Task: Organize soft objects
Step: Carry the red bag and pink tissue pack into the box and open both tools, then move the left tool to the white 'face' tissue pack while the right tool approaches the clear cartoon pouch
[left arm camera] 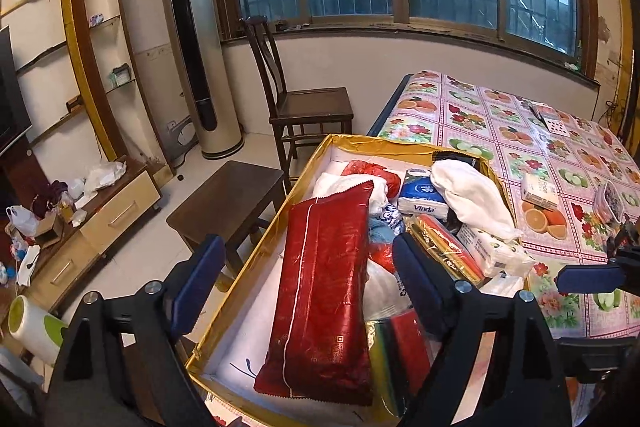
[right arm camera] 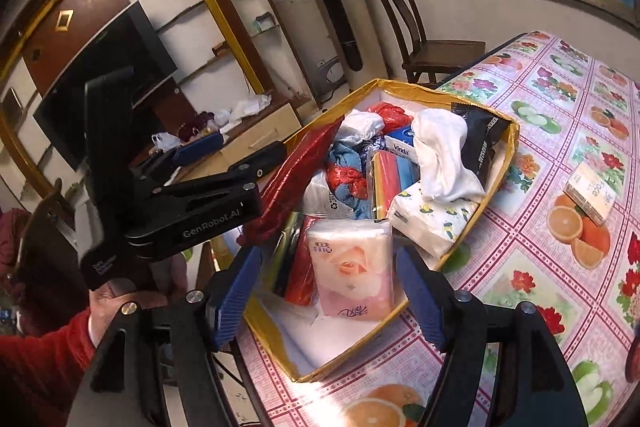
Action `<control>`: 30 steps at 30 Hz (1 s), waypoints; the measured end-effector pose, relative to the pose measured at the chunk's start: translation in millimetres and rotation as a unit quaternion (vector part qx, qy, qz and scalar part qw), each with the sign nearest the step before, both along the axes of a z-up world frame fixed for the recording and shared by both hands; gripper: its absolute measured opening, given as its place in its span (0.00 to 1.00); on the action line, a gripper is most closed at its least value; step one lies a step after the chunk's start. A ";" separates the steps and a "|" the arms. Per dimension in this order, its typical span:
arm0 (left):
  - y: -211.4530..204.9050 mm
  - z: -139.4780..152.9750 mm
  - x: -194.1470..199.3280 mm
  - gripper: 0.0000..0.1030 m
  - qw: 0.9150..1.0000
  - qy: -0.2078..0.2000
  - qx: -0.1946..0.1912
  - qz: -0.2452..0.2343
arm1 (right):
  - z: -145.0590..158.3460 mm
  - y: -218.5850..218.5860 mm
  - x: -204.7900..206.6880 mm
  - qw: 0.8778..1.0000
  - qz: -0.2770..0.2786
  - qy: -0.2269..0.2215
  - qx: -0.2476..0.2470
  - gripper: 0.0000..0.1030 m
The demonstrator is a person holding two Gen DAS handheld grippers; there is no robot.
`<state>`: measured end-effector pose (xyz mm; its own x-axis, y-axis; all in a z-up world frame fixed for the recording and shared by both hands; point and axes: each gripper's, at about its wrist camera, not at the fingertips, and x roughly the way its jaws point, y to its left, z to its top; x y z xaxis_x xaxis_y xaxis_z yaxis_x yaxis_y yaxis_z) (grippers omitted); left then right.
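Left wrist view: the gold box [left arm camera: 344, 143] sits at the table's [left arm camera: 560, 163] left edge, crowded with soft goods. A long red packet [left arm camera: 324, 291] lies along the box's left wall, its long axis running from the near corner toward the far end, between the spread blades of the left gripper [left arm camera: 308, 287], which do not visibly touch it. A white cloth [left arm camera: 468, 195], a blue tissue pack [left arm camera: 420, 195] and a yellow-red bundle [left arm camera: 448, 247] fill the right half. Right wrist view: the right gripper [right arm camera: 326, 279] stands open around a pink tissue pack [right arm camera: 352, 271], upright at the box's near end. A small carton [right arm camera: 588, 195] lies outside on the table.
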<state>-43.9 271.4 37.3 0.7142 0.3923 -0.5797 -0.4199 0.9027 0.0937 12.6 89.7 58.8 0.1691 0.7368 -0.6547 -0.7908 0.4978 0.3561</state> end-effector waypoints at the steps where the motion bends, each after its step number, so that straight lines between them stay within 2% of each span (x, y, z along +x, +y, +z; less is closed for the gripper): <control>1: -3.4 1.6 -1.7 0.84 1.000 -0.002 0.004 0.000 | 1.6 -7.8 0.2 1.000 -0.006 0.006 0.010 0.71; 5: -17.1 13.0 -4.6 0.84 1.000 -0.016 0.011 -0.007 | 10.9 -34.3 2.0 0.999 -0.025 -0.002 0.024 0.72; 7: -25.9 19.2 -4.4 0.84 1.000 -0.023 0.018 -0.009 | 14.7 -49.5 4.8 0.999 -0.038 -0.001 0.033 0.75; 12: -49.5 30.1 -1.3 0.84 0.999 -0.034 0.026 -0.024 | 23.6 -89.0 9.2 0.997 -0.068 -0.005 0.046 0.75; 27: -140.4 37.3 28.9 0.84 0.995 -0.018 0.037 -0.092 | 38.8 -195.4 15.4 0.986 -0.148 -0.028 0.070 0.79; 30: -156.1 36.5 37.6 0.84 0.994 -0.011 0.035 -0.102 | 40.1 -219.2 18.9 0.983 -0.167 -0.031 0.073 0.82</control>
